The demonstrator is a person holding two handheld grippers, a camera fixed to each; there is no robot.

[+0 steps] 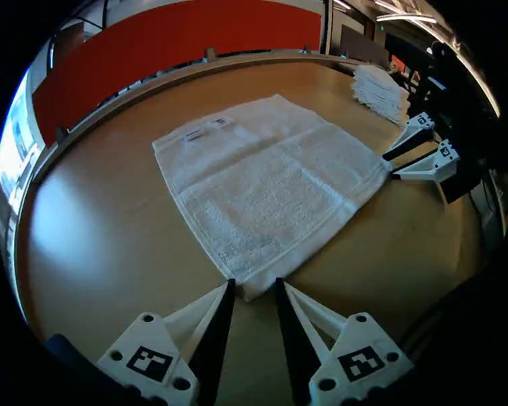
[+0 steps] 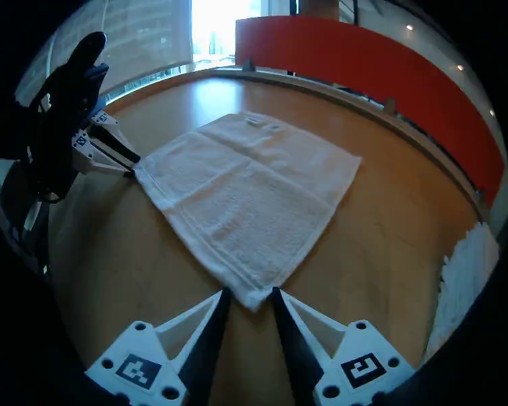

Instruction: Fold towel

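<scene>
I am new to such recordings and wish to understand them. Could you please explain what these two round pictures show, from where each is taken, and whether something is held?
No robot arm here: a person holds a two-finger gripper in each hand. Each picture comes from a camera riding on one gripper, looking forward along its jaws. The left gripper view shows the left gripper at the bottom and the right gripper farther off. The right gripper view is the reverse. A white towel lies spread flat on the wooden table. Each gripper has a towel corner between its open jaws, so nothing is clamped yet. A stack of folded towels sits nearby.
</scene>
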